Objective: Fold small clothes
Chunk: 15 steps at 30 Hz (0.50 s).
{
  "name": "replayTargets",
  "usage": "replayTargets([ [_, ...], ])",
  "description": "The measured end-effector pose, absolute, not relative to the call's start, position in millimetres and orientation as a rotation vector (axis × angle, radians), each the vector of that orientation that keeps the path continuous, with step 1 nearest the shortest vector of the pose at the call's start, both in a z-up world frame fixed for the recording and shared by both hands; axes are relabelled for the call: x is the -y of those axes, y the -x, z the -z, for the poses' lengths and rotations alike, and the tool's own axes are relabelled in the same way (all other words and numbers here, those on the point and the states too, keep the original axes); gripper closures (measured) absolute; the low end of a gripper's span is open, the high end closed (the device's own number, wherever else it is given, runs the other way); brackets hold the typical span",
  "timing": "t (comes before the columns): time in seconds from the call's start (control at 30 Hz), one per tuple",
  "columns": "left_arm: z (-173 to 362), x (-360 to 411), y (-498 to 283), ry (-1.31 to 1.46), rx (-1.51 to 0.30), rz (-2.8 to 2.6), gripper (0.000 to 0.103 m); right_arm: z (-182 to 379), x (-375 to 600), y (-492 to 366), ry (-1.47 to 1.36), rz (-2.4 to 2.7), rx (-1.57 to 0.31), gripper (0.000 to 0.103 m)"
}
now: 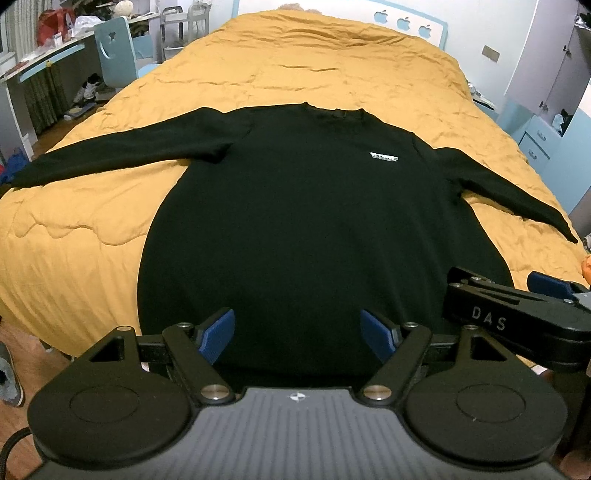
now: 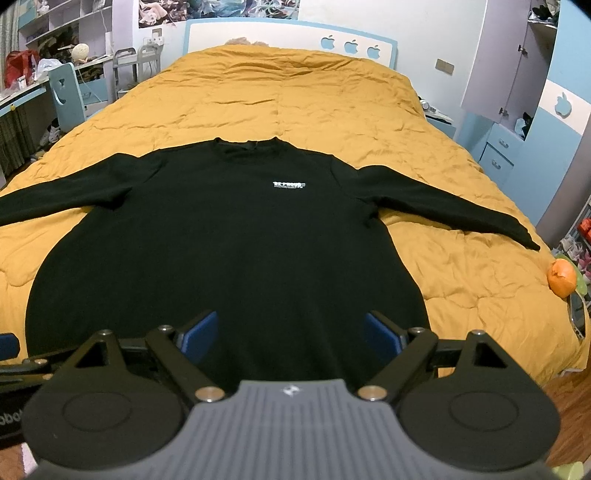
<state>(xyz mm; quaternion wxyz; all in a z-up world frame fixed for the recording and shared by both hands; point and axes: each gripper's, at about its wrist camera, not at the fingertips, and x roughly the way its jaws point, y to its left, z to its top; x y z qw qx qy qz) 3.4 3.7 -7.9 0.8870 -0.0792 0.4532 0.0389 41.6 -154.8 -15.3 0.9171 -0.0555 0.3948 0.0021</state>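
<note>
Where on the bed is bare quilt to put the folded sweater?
Free: the wide orange quilt between the black sweater collar and the headboard. Smaller patches lie under each sleeve beside the body. The near edge is crowded by both claws.

Both views are taken from the foot of the bed (image 1: 332, 66), faced toward the headboard (image 2: 288, 33). The black sweater (image 1: 295, 221) is shared, seen close from the hem; the left view is set further left.

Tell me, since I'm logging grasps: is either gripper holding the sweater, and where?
Nothing is held. The left gripper and right gripper are both open above the hem of the black sweater.
</note>
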Motion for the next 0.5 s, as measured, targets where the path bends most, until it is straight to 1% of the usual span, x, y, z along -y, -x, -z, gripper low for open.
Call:
replayTargets([
  [0.5, 8.3, -4.2, -5.7, 0.162, -0.950, -0.078, 0.012, 16.9, 154.5, -41.9, 0.114, -0.003, -0.812, 0.021],
])
